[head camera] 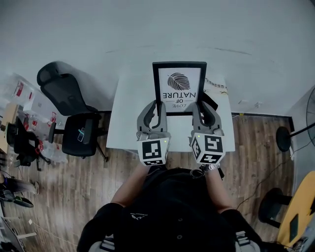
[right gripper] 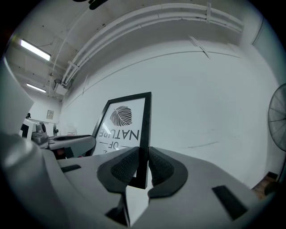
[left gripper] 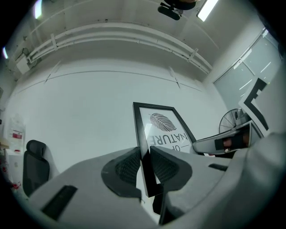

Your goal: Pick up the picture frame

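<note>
Both arms reach straight out, side by side. The left gripper (head camera: 156,106) is clamped on the left edge of the picture frame (head camera: 179,88). The right gripper (head camera: 202,107) is clamped on its right edge. Both point about level. The frame is held between them, over the white table (head camera: 123,123).

I get even, cool light on all three feeds. The ceiling strip lights (left gripper: 208,9) burn out white in both gripper views, which bulge strongly and go black at the corners. A faint sheen crosses the picture frame (left gripper: 163,127) glass. The office chair (head camera: 69,93) throws a soft shadow behind it.
</note>
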{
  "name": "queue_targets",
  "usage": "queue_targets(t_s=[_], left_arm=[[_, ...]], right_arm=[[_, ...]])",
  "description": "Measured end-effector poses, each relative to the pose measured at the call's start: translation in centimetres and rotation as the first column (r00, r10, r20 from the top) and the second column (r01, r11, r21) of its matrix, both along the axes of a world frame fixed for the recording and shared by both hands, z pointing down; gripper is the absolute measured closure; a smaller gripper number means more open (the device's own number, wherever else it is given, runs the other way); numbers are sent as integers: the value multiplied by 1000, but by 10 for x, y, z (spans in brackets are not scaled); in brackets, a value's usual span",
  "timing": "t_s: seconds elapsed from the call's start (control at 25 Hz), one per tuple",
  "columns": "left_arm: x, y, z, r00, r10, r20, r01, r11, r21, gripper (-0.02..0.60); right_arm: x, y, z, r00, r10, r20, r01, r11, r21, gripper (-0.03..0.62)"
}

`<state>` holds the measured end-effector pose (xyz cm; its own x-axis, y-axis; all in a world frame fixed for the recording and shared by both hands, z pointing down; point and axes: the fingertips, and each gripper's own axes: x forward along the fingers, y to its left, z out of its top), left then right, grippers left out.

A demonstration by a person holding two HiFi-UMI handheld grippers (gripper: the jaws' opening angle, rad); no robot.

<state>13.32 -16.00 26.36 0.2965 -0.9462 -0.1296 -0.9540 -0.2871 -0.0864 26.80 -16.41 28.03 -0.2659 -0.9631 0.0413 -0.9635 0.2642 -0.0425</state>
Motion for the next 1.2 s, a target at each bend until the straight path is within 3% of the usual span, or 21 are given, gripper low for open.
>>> queue_targets(t_s=[0.52,0.92,1.2], left_arm=[[-7,29,8,1000,7,-2,-7,999,31,506],[-6,24,19,1000,1,-3,-1,1000,-21,506],[-6,31,8,1000,-5,-17,6,1000,29,506]], right_arm=[[-5,28,3,1000,0,5,0,999,42,528],[-4,23,13,1000,-2,9,2,1000,1,528],[-4,29,2,1000,-9,6,9,999,43,528]])
